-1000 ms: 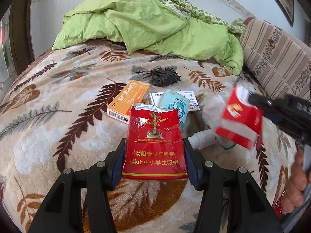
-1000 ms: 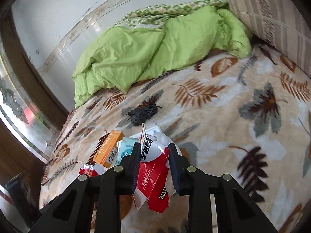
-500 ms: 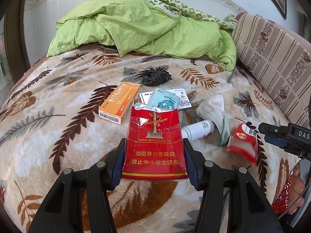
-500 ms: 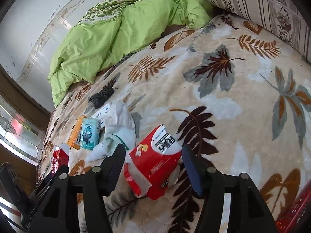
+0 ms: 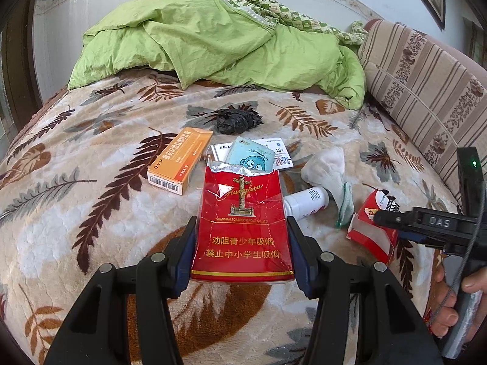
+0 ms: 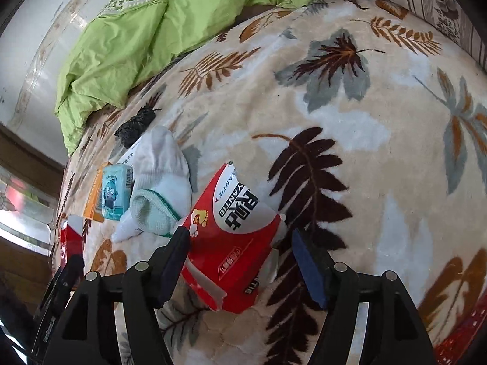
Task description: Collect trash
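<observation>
The left claw (image 5: 242, 243) grips a red cigarette pack (image 5: 242, 222), the right claw (image 6: 240, 261) is opening around a red wrapper (image 6: 234, 237) on the bed (image 6: 350, 152), while an orange box (image 5: 179, 159), bottle (image 5: 307, 202) and black bag (image 5: 237, 120) lie uncollected beyond them.

This is a bedroom in a home. A bed covered by a plush leaf-patterned blanket (image 5: 91, 182) fills the space below and ahead of the jaws. Far ahead of them, a crumpled green duvet (image 5: 213, 45) lies against a white wall (image 5: 121, 0), and a striped cushion (image 5: 420, 85) stands to the right. Small household litter (an orange medicine box (image 5: 179, 161), a white sock (image 6: 155, 182)) lies on the blanket just ahead of the jaws.
</observation>
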`<state>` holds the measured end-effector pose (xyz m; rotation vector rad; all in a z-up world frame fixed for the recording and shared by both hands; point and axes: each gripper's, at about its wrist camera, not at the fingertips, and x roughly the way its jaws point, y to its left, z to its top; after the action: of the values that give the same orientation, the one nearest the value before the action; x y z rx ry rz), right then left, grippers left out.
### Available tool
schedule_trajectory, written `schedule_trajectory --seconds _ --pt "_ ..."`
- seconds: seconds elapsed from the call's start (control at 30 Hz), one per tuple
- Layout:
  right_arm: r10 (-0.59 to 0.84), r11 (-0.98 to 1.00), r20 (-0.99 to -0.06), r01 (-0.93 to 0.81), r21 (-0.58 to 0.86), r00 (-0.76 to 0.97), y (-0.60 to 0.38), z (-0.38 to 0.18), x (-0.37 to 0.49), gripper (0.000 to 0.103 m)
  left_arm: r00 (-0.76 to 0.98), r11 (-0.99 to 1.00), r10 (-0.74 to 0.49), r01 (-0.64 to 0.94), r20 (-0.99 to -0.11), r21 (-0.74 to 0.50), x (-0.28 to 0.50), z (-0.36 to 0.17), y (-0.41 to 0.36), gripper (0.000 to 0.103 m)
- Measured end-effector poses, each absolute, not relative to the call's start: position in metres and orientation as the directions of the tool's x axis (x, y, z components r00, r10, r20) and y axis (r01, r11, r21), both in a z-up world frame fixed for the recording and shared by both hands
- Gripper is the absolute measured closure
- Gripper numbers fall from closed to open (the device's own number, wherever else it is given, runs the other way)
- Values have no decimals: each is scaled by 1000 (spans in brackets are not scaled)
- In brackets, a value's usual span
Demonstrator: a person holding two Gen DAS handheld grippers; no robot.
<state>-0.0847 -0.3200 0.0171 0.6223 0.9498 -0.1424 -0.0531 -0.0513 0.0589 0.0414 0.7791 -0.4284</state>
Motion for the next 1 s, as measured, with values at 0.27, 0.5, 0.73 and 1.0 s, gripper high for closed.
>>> schedule_trajectory --seconds 0.27,0.5,0.73,1.0 --pt "179 841 -755 301 450 631 -299 26 -80 65 631 907 -377 399 -678 -132 -55 62 -52 50" --pt "105 861 -640 253 442 761 -289 61 -114 67 650 896 -401 426 -646 -128 -64 70 -53 50" --pt "102 885 -550 177 430 829 -261 83 -146 67 693 905 -380 415 -613 -91 -84 80 -50 50" --pt "133 914 -520 99 393 843 -234 88 -169 67 730 921 -324 388 -602 -25 -132 86 -40 50"
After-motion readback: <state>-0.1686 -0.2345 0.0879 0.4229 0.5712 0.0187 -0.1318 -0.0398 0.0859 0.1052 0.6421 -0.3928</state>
